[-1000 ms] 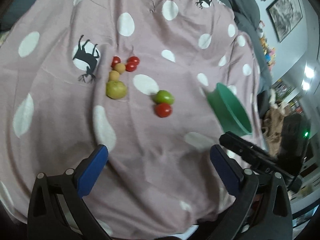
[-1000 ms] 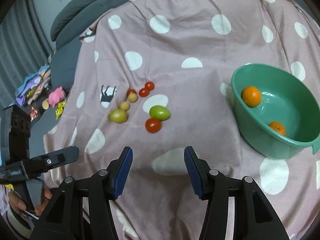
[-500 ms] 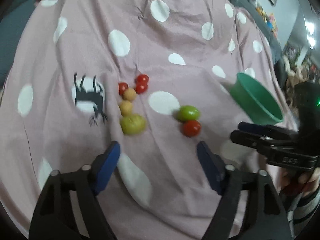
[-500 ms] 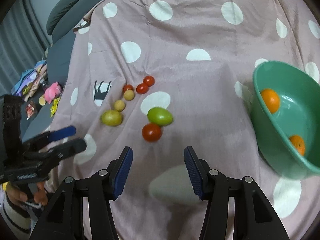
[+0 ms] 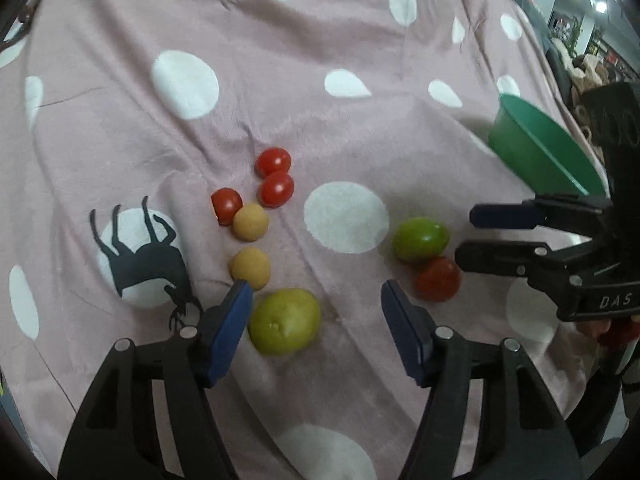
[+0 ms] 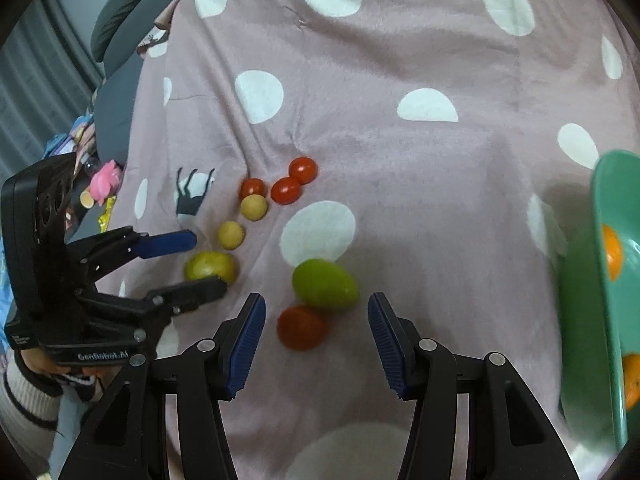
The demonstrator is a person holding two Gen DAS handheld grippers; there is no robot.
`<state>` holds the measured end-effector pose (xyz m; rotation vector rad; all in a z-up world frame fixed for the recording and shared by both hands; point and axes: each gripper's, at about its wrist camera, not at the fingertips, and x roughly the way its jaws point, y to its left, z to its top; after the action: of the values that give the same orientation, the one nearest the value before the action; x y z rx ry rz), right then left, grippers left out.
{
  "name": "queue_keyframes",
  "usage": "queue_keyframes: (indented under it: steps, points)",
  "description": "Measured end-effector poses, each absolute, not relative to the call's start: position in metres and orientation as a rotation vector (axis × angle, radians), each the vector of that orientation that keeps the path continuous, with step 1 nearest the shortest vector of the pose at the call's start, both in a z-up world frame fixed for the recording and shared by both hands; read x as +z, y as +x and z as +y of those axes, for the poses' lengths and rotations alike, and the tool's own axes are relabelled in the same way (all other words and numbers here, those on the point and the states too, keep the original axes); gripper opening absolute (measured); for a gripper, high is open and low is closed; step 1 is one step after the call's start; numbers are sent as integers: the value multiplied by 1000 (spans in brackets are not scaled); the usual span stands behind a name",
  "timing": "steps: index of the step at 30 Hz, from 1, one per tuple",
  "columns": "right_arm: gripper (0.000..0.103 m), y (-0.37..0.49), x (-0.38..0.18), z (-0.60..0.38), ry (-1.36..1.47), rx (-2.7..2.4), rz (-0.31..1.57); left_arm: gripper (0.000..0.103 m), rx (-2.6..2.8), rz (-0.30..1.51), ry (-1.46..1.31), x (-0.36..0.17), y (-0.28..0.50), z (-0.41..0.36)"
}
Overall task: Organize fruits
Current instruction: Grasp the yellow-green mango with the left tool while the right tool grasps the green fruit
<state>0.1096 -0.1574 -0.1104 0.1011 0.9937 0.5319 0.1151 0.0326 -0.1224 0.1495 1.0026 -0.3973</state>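
Fruits lie on a pink polka-dot cloth [image 5: 360, 120]. My left gripper [image 5: 316, 292] is open, its jaws either side of a yellow-green fruit [image 5: 285, 321]. Beyond it lie two tan balls [image 5: 250, 267] and three small red tomatoes [image 5: 276, 189]. My right gripper [image 6: 316, 306] is open, with a red tomato [image 6: 302, 327] and a green fruit [image 6: 324, 285] between its jaws. The green bowl [image 6: 612, 280] at the right edge holds two oranges [image 6: 612, 252]. The right gripper also shows in the left wrist view [image 5: 468, 236], and the left gripper in the right wrist view [image 6: 208, 264].
Grey cushions [image 6: 132, 12] lie at the cloth's far left edge. Small colourful items [image 6: 102, 180] sit left of the cloth. The cloth has folds and a black deer print [image 5: 140, 256].
Both grippers have moved forward and down towards the fruits. The left now brackets the yellow-green fruit, the right the red tomato and green fruit. Nothing has been taken hold of.
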Motion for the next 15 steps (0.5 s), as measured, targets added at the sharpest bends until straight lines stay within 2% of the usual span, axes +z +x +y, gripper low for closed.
queue_keyframes:
  steps: [2,7,10,12,15]
  points:
    - [54,116,-113,-155,99,537,1007,61,-395,1038,149,-129,121,33]
    - [54,127,-120,-146,78,561,1045,59,-392,1050,212,-131,120,25]
    - [54,131,-123,-141,63,563,1059,52,-392,1085,264,-134,122,20]
    - [54,135,-127,-138,64,559,1080,43,-385,1094,308,-136,123,19]
    - [53,140,-132,-137,79,556,1098,40,-385,1112,342,-136,129,18]
